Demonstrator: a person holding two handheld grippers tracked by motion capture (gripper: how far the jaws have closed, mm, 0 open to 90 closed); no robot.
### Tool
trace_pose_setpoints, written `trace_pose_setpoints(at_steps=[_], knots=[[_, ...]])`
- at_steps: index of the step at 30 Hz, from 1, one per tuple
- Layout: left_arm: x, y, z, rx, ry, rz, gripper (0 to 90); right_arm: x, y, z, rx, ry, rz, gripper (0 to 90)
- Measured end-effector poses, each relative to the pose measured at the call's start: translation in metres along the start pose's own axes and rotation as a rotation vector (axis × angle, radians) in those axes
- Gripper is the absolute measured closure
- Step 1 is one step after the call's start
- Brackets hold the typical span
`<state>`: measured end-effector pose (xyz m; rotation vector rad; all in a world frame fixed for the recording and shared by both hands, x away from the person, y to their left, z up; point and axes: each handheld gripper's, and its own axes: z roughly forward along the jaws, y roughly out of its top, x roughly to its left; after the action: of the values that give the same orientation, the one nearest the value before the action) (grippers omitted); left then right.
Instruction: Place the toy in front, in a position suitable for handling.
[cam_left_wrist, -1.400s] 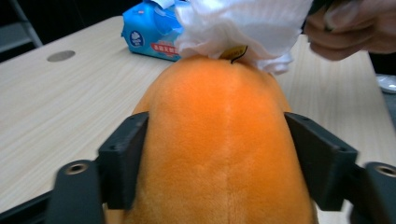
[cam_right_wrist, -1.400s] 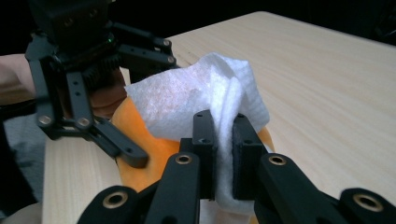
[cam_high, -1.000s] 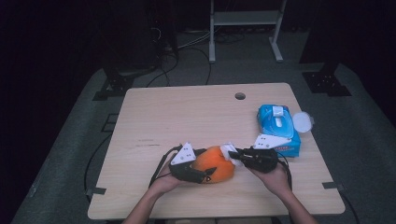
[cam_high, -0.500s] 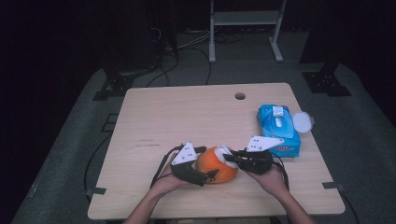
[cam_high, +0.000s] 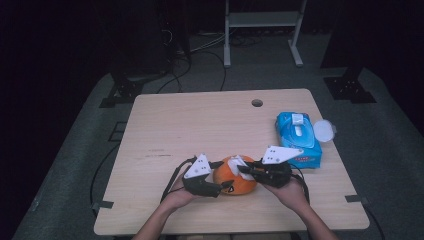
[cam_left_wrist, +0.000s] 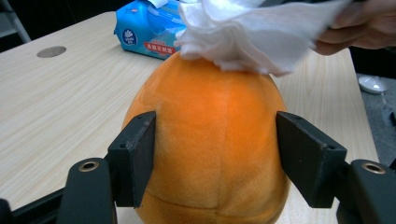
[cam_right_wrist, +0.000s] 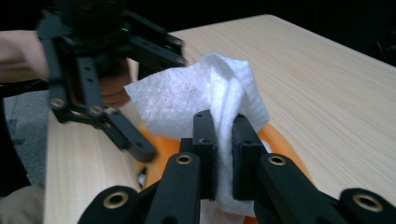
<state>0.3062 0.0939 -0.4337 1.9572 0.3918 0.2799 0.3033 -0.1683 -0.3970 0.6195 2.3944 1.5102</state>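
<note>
Right tool (cam_right_wrist: 223, 140) pinches a wipe (cam_right_wrist: 196, 100) atop the orange plush (cam_left_wrist: 210, 140), near the table's (cam_high: 200, 120) front edge.

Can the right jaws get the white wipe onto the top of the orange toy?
Probably yes: the right gripper pinches the wipe and it already rests on the orange toy; nothing blocks it.

A plush fruit (cam_high: 235, 181) rests on the tabletop (cam_high: 200, 125) close to its near edge, about midway along it, with the left gripper (cam_high: 226, 186) at its left side, jaws on either side of it, and the right gripper (cam_high: 242, 169) at its right side. A wipe (cam_high: 238, 162) lies on top of the fruit, pinched between the right gripper's jaws. A wipes pack (cam_high: 298, 138) lies by the tabletop's right edge, behind and to the right of the fruit, and a hole (cam_high: 257, 103) sits near the far edge.
</note>
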Motion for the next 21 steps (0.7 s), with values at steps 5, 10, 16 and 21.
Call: trace_pose_setpoints(at_steps=[5, 10, 16, 21], knots=[[0.003, 0.001, 0.001, -0.022, -0.016, -0.015, 24.4, -0.014, -0.009, -0.006, -0.003, -0.006, 0.05, 82.0], [0.008, -0.003, 0.003, -0.008, -0.007, -0.057, 17.9, -0.017, -0.01, -0.007, 0.001, -0.021, 0.047, 82.0], [0.001, 0.002, 0.005, -0.022, 0.003, -0.029, 29.4, -0.016, -0.002, -0.014, -0.008, -0.037, 0.029, 82.0], [-0.008, 0.006, 0.007, -0.011, 0.004, 0.018, 29.3, 0.013, 0.01, 0.002, -0.001, 0.032, -0.04, 82.0]])
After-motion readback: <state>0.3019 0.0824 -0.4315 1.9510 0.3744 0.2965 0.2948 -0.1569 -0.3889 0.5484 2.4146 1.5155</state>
